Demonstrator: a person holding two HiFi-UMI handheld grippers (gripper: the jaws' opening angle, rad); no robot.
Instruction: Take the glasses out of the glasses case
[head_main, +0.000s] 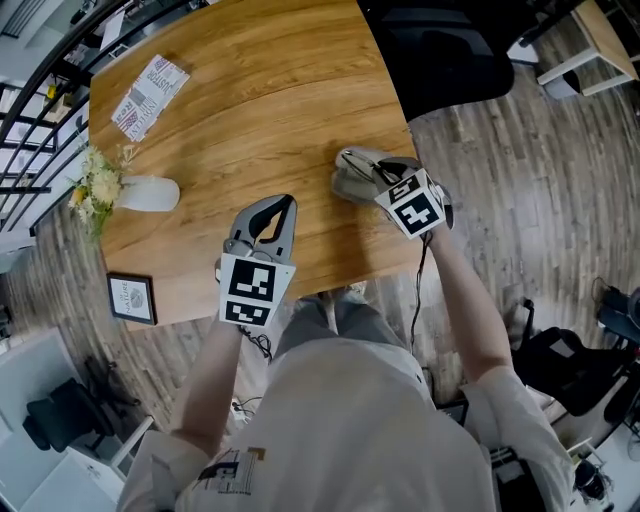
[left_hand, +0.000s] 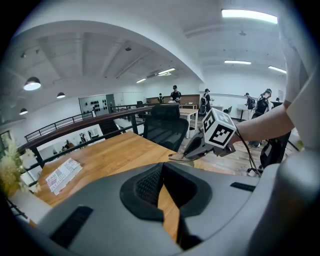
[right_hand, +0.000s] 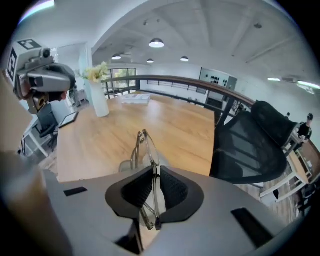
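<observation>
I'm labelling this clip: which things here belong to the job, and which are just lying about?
Job:
glasses, held in the right gripper
glasses case

Lying about:
leaflet
vase of flowers
picture frame
office chair

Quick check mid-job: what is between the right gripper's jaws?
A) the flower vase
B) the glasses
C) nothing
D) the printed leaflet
B: in the right gripper view, the right gripper has its pads pressed on the folded glasses, whose lenses stick out past the jaws.
</observation>
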